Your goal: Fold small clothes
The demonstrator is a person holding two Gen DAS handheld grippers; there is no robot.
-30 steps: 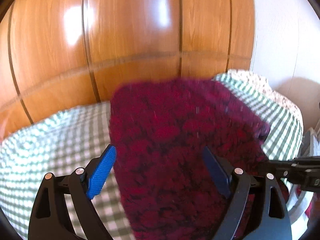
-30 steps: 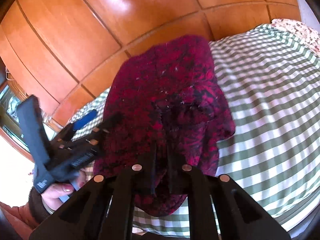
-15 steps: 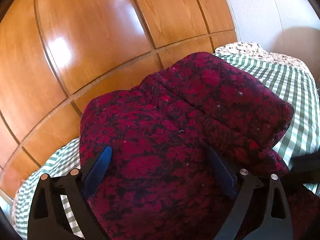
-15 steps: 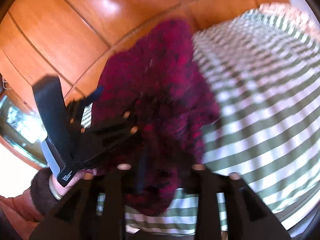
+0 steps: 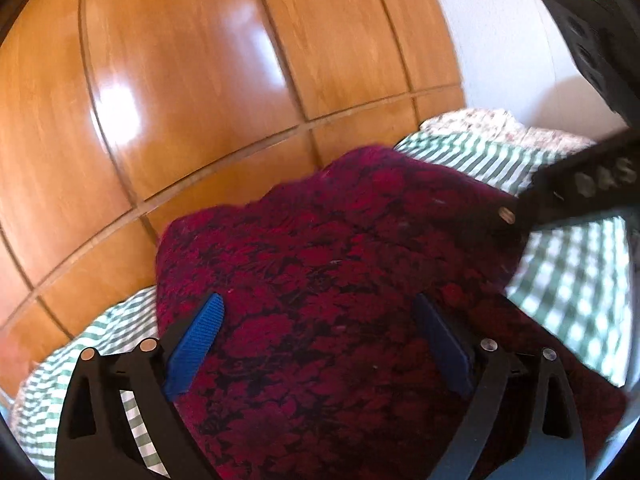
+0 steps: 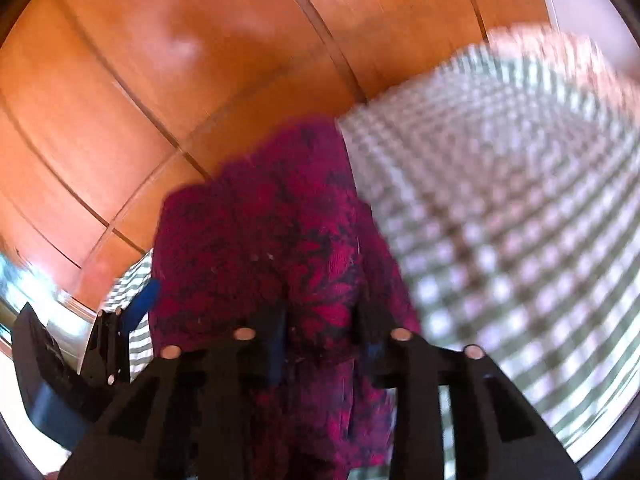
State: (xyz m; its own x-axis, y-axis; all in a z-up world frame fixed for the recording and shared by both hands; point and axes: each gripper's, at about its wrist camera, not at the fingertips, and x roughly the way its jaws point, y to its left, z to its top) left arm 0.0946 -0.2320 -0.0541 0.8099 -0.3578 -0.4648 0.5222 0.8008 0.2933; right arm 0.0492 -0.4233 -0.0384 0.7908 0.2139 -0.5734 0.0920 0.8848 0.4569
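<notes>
A dark red and black patterned garment [image 5: 328, 280] lies on a green-and-white checked bed cover [image 5: 572, 280]. My left gripper [image 5: 320, 340] is open, its blue pads wide apart just over the near part of the cloth. In the right wrist view the garment [image 6: 272, 240] is blurred, and my right gripper [image 6: 322, 344] has its fingers partly apart with cloth bunched between them. The right gripper [image 5: 560, 196] also shows in the left wrist view, at the garment's right edge. The left gripper [image 6: 116, 340] shows at the lower left of the right wrist view.
Glossy wooden wardrobe doors [image 5: 200, 100] stand right behind the bed. A floral pillow [image 5: 500, 128] lies at the far right end by a white wall [image 5: 500, 40]. Checked cover [image 6: 500, 220] spreads to the right of the garment.
The right gripper's fingers have spread from shut to partly apart and it has swung toward the garment's right side. The left gripper stays open over the cloth and the garment has flattened.
</notes>
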